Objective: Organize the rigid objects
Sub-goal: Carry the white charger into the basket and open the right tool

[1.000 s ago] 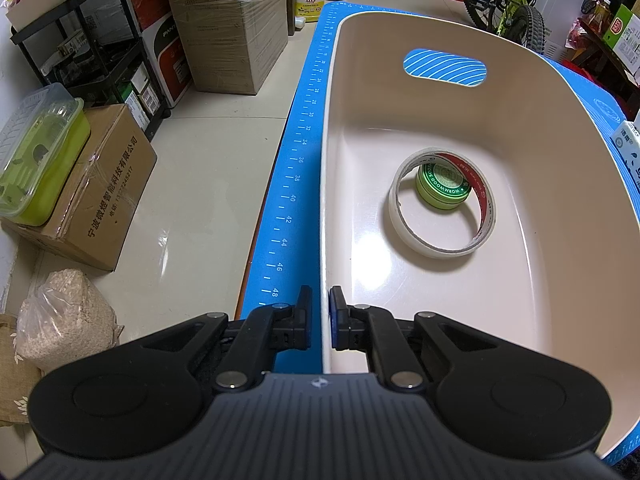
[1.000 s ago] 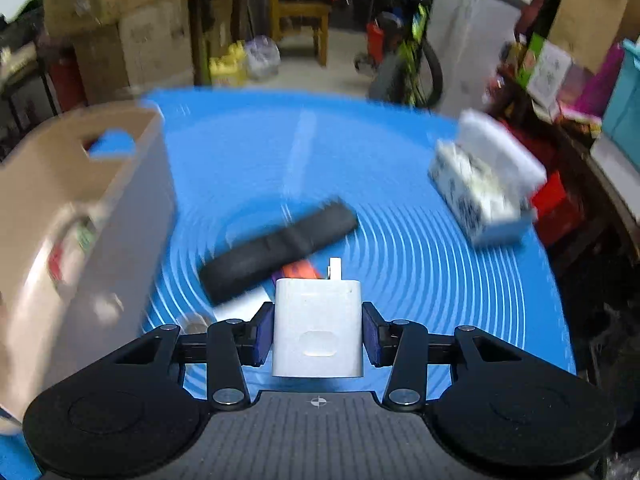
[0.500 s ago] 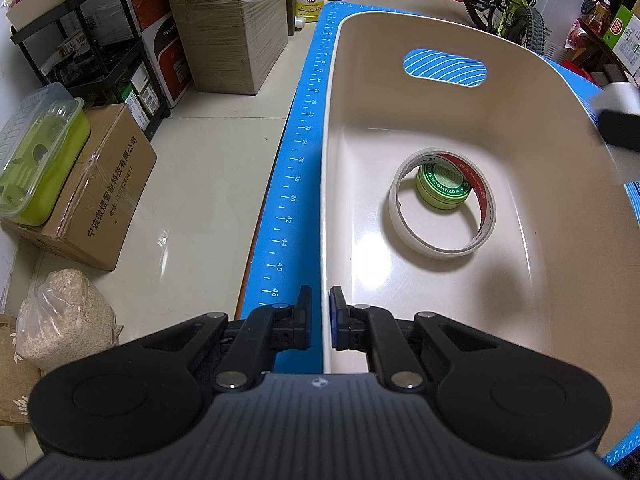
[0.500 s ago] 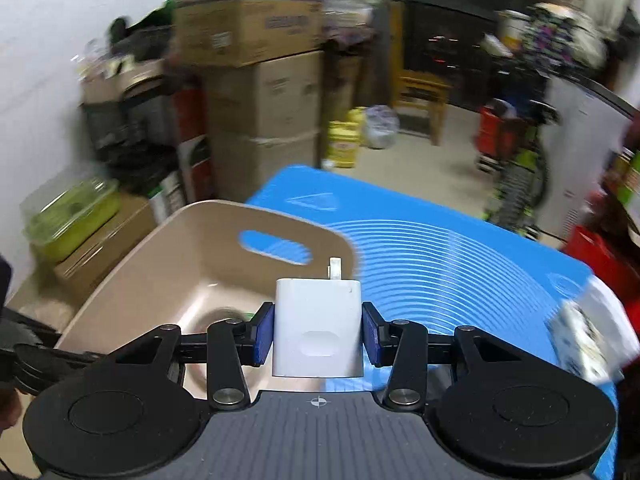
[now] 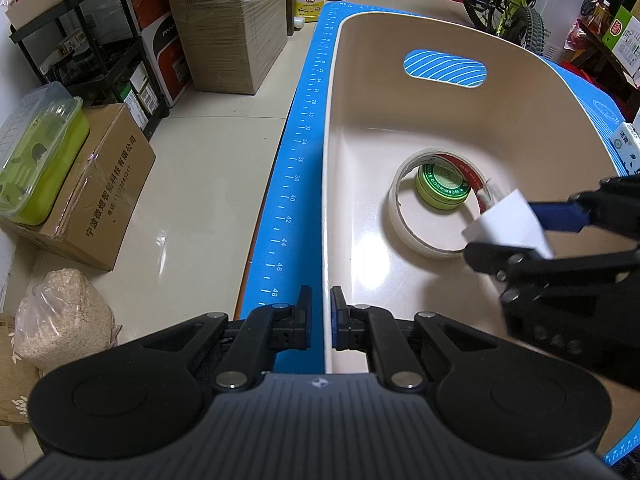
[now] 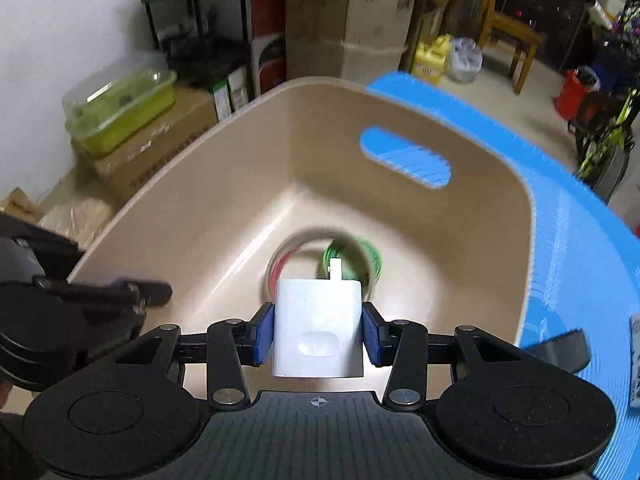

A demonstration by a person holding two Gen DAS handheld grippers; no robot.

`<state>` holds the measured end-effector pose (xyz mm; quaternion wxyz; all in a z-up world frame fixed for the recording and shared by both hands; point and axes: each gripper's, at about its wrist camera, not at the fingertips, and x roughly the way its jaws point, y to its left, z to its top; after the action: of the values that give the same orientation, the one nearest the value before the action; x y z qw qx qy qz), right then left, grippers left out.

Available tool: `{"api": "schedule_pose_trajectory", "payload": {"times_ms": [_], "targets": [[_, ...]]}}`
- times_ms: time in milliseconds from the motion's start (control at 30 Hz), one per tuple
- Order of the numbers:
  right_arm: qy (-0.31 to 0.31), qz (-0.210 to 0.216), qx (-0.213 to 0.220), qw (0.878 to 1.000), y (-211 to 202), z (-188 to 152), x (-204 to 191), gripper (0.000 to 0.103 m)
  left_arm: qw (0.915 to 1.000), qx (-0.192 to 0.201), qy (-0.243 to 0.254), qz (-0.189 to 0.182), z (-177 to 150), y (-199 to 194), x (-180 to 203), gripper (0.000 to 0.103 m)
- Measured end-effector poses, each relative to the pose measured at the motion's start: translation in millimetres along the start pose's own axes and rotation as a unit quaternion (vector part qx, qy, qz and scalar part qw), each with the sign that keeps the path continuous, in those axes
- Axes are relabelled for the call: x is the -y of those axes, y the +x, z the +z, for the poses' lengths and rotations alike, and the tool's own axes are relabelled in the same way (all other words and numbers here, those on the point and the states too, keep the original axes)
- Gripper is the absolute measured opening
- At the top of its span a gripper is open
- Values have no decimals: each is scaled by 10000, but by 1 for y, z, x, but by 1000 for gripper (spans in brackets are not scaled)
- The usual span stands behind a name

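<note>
A blue ruled mat [image 5: 298,168] covered the desk, and on it stood a large beige tub [image 5: 362,92] with an oval handle cutout in its far wall, taking up most of both views. On the tub's floor lay a roll of white tape [image 5: 400,224], flat, and inside its ring sat a small round green tin [image 5: 440,188]. The left tongs [image 5: 321,316] sat at the tub's near rim, their blue-padded tips drawn in to a narrow slit on either side of the rim's edge; whether the pads actually pressed the rim could not be told. The right tongs [image 6: 319,334] hung over the inside of the tub, pointing steeply down, set about half open and clamped on the flanks of a white charger plug [image 6: 318,332], one blue pad flat against each side. The charger's metal prong pointed away from the camera, toward the tape roll and tin below. In the left wrist view the same right tongs [image 5: 516,232] came in from the right, the white charger plug [image 5: 508,220] held above the near right part of the tape roll, clear of the tub's floor.
</note>
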<state>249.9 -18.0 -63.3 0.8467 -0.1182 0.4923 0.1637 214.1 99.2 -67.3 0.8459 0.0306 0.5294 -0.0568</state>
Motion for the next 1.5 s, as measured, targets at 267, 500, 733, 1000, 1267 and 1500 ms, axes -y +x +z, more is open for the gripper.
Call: {"api": "schedule_pose_trajectory", "payload": {"times_ms": [267, 500, 733, 1000, 1267, 1500], "targets": [[-159, 5, -467, 9988, 19, -4, -8, 51, 10000, 0, 0, 0, 0, 0, 0, 12], [-254, -8, -676, 9974, 29, -7, -13, 51, 10000, 0, -1, 1, 0, 0, 0, 12], [-295, -13, -928, 9952, 39, -5, -16, 51, 10000, -2, 8, 14, 0, 0, 0, 12], [-275, -18, -1207, 9923, 49, -6, -16, 57, 10000, -11, 17, 27, -1, 0, 1, 12], [-119, 25, -887, 9960, 26, -6, -9, 68, 10000, -10, 22, 33, -1, 1, 1, 12], [237, 88, -175, 9995, -29, -8, 15, 71, 10000, -10, 20, 31, -1, 1, 1, 12]]}}
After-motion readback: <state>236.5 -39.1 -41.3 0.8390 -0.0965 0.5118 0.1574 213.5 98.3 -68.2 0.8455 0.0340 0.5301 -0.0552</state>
